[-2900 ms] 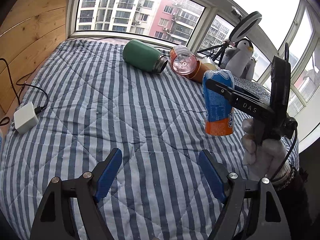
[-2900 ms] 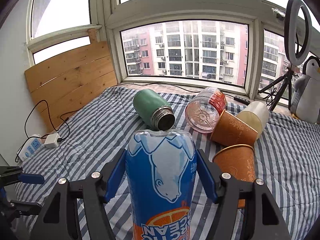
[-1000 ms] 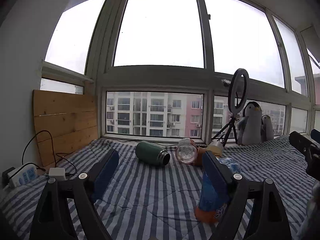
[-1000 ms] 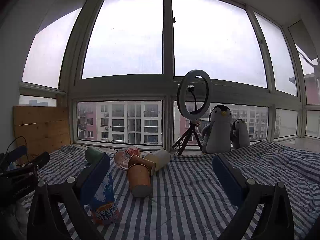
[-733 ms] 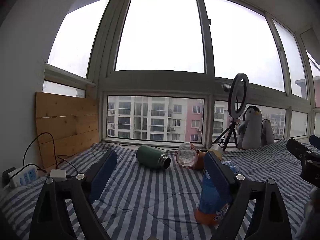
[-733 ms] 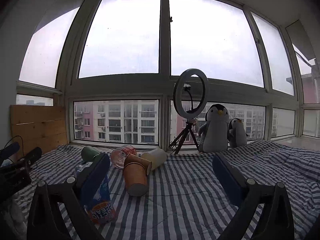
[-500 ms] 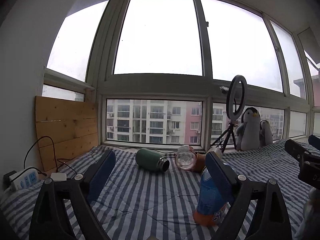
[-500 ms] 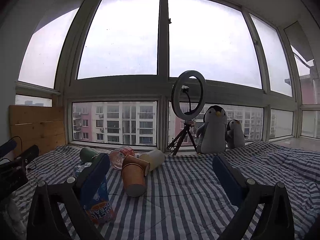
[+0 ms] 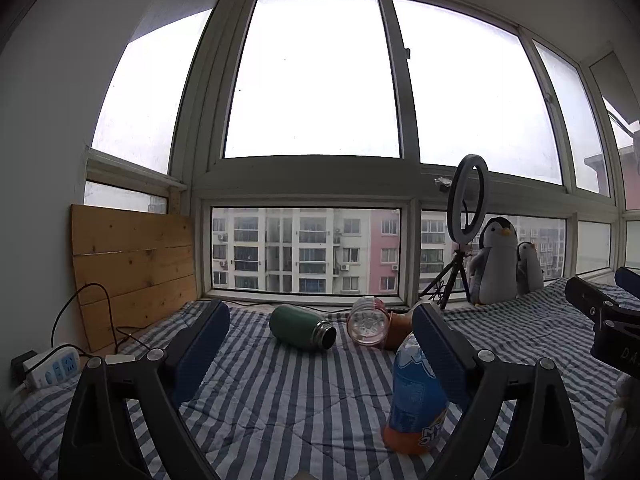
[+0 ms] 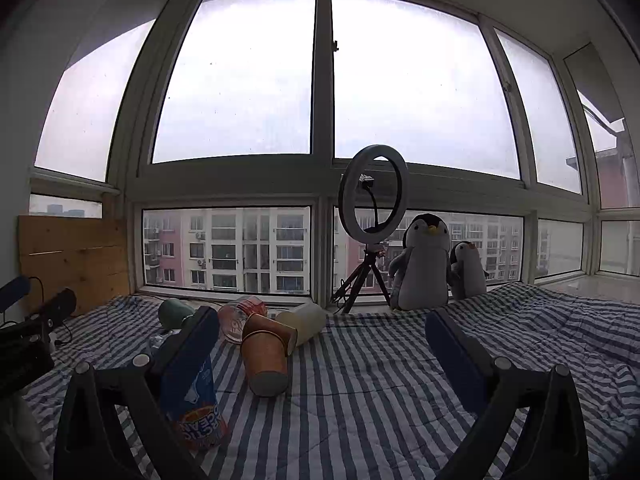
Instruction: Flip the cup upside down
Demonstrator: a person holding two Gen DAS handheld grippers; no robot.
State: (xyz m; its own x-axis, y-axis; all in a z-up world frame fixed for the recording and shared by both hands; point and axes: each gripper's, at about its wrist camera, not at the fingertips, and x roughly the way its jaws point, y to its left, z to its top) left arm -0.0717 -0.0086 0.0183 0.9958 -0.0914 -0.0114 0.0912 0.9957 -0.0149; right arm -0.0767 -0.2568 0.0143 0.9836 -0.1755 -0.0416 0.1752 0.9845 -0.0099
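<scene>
Left gripper [image 9: 320, 344] spread wide, empty. Glossy blue-orange cup [image 9: 414, 396], seemingly plastic, stands inverted on striped quilt [image 9: 280, 392], long axis vertical, orange end down, near right. Right gripper [image 10: 320, 352] wide apart, holding nothing.

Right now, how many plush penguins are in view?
2: a large penguin by the window, right of the ring light, and a small penguin against its right side. None seems hidden.
</scene>
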